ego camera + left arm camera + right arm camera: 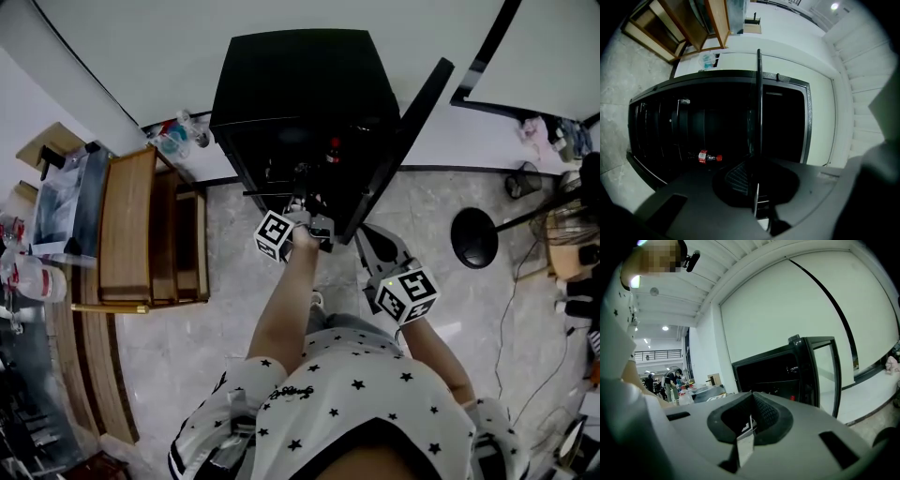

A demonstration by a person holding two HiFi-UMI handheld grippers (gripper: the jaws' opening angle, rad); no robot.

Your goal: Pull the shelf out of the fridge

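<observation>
Your left gripper (757, 187) is the one at the work: it reaches into the open black fridge (300, 84), and its jaws are clamped on the front edge of the shelf (759, 117). In the left gripper view the shelf shows edge-on, as a thin dark line running from between the jaws straight back into the cavity. So the shelf lies dead ahead of that gripper, and I judge the pull must come back toward your body along that same line, kept level so the shelf does not bind. Your right gripper (749, 423) hangs back near the open door (403, 141), jaws together on nothing, well apart from the shelf.
</observation>
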